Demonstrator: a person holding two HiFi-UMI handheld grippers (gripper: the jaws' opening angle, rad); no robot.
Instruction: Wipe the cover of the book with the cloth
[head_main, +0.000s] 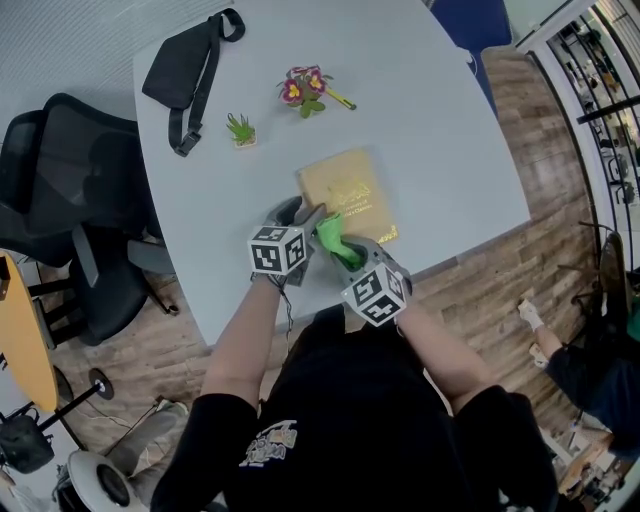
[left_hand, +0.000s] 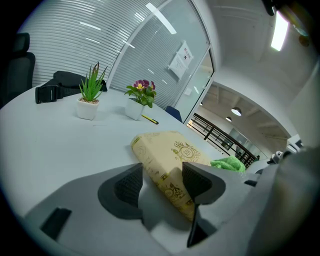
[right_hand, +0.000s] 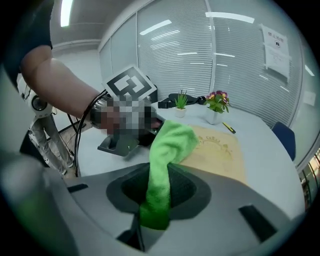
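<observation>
We wear a black shirt (head_main: 370, 420) with short sleeves and a small pale print (head_main: 268, 442) on it. Out past the shirt's sleeves, the left gripper (head_main: 303, 214) and the right gripper (head_main: 345, 252) are grey moulded plastic with dark ribbed pads (left_hand: 129, 184), each bearing a cube (head_main: 277, 250) of black-and-white square markers. Thin black cables (right_hand: 82, 132) loop at the left wrist, beyond the shirt's left sleeve.
</observation>
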